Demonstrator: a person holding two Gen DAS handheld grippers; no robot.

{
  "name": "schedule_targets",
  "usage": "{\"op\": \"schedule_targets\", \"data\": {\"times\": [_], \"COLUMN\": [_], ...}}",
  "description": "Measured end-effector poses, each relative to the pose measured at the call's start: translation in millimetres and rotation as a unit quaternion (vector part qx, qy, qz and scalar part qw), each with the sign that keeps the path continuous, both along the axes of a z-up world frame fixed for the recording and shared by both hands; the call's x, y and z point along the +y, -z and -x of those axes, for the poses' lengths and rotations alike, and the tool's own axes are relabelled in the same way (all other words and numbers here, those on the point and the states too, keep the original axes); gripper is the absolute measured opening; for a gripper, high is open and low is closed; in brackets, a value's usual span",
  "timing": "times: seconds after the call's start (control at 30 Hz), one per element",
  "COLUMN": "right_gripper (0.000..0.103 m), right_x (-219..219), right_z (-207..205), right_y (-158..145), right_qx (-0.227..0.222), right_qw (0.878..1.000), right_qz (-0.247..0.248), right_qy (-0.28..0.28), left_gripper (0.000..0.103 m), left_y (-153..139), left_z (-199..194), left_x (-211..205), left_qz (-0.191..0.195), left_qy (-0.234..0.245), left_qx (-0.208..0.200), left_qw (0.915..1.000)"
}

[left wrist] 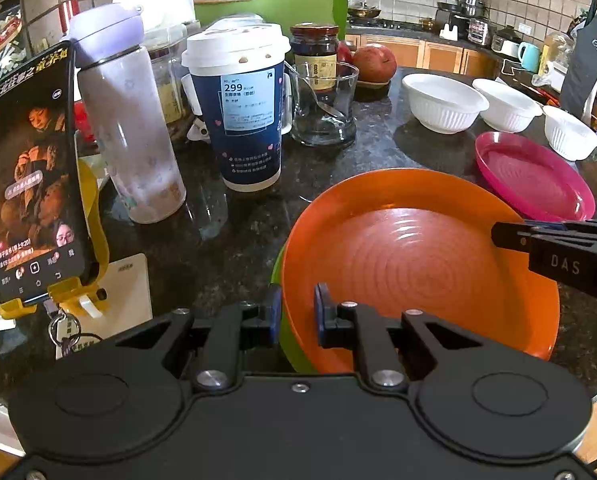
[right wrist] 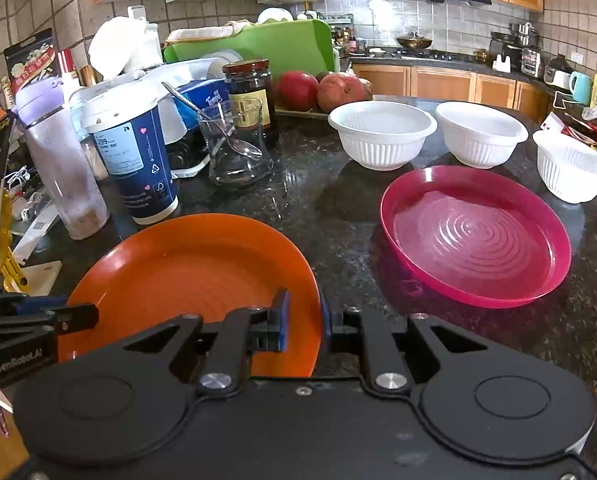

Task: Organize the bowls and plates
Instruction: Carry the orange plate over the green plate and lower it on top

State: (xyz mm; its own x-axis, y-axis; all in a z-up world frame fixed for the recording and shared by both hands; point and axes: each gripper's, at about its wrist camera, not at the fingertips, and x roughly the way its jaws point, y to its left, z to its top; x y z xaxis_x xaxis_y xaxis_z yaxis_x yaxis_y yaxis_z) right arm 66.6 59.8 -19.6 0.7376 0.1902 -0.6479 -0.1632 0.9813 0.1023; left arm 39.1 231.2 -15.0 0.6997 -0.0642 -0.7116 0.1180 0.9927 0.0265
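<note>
An orange plate [left wrist: 418, 264] lies on top of a green plate [left wrist: 288, 344] on the dark counter. My left gripper [left wrist: 297, 312] straddles the orange plate's left rim with a visible gap between pads and rim. My right gripper [right wrist: 304, 322] straddles the same plate's [right wrist: 194, 272] right rim, jaws a little apart. A pink plate [right wrist: 474, 236] lies to the right, also in the left wrist view [left wrist: 534, 176]. Three white bowls stand behind it: [right wrist: 382, 134], [right wrist: 480, 134], [right wrist: 572, 170].
A paper cup [left wrist: 246, 112], a purple bottle [left wrist: 126, 120], a glass with a spoon [left wrist: 324, 104], a jar [left wrist: 314, 56] and a phone on a yellow stand [left wrist: 34, 184] crowd the left. Apples [right wrist: 322, 90] sit at the back.
</note>
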Motion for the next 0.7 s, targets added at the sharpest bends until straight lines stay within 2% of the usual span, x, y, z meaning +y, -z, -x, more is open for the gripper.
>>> {"op": "schedule_targets", "data": {"times": [0.17,0.37,0.43,0.57,0.7], "right_gripper": [0.018,0.019,0.019,0.019,0.025], "right_x": [-0.3,2.8,4.3,3.1,0.4], "right_z": [-0.9,-2.8,-3.1,-2.6,-1.0], "right_y": [0.5,-1.2,-1.1,-2.8,-7.3], "right_qx": [0.001,-0.004,-0.005,-0.008,-0.02], "right_qw": [1.0,1.0,1.0,1.0,1.0], "right_qz": [0.0,-0.006,-0.004,-0.008,-0.011], "right_qy": [0.001,-0.007,-0.009,-0.008,-0.003], "left_gripper": [0.022,0.023,0.029,0.03,0.031], "left_y": [-1.8,-4.6,-5.3,-6.6,-8.6], "left_z": [-1.1,0.7,1.3,3.9,5.8], "left_x": [4.2,7.9,8.6,5.9,4.3], "left_qz": [0.01,0.005,0.006,0.002,0.0], "left_qy": [0.003,-0.007,-0.004,-0.001,-0.001], "left_qx": [0.005,-0.008,-0.01,-0.015,-0.023], "left_qw": [0.9999,0.9999,0.9999,0.9999,0.9997]}}
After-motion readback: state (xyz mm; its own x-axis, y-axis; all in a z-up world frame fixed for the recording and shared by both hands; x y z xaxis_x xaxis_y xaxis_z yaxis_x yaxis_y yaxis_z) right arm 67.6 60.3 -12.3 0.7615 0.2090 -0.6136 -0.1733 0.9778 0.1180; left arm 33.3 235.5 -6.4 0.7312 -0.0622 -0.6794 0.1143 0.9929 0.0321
